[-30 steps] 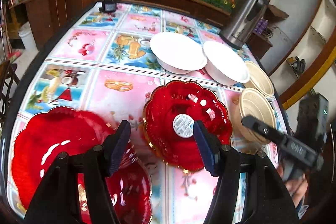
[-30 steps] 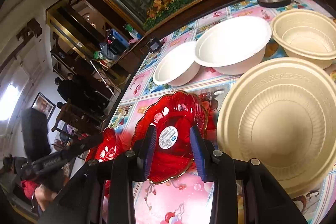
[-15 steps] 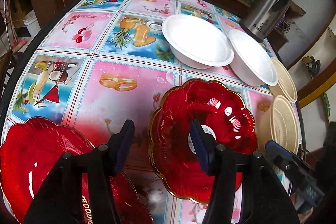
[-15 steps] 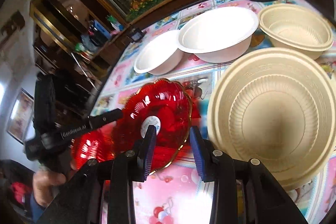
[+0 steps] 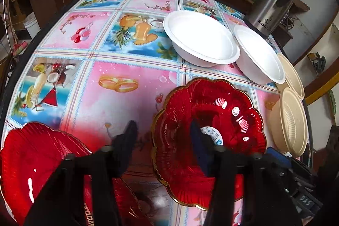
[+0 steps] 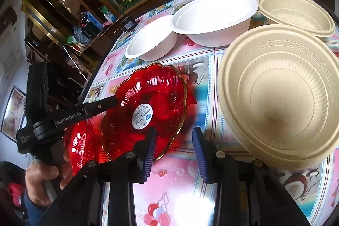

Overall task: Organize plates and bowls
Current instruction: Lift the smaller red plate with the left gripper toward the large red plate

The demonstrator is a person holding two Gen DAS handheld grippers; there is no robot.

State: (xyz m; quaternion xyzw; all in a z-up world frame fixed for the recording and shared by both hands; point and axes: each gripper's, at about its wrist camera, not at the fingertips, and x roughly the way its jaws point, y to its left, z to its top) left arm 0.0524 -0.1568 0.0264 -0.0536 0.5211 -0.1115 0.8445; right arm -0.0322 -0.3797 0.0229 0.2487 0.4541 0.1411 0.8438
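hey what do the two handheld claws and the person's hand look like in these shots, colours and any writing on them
Both claws are black, with two slim fingers on jointed arms studded with silver pivot bolts. The right claw has ribbed dark blue pads. From the right wrist view, the left claw shows white "GenRobot.AI" lettering along one finger and a chunky black grip. The hand on that grip has a dark blue sleeve at its wrist.

I see a clear red scalloped plate (image 5: 211, 130) with a gold rim and a white-and-blue label. At its 8 o'clock, a second red plate (image 5: 31, 162). At 12 o'clock, two plain white bowls (image 5: 201, 37). At 3 o'clock, ribbed cream bowls (image 6: 281, 94). The tablecloth (image 5: 118, 86) shows pink and blue fruit squares.
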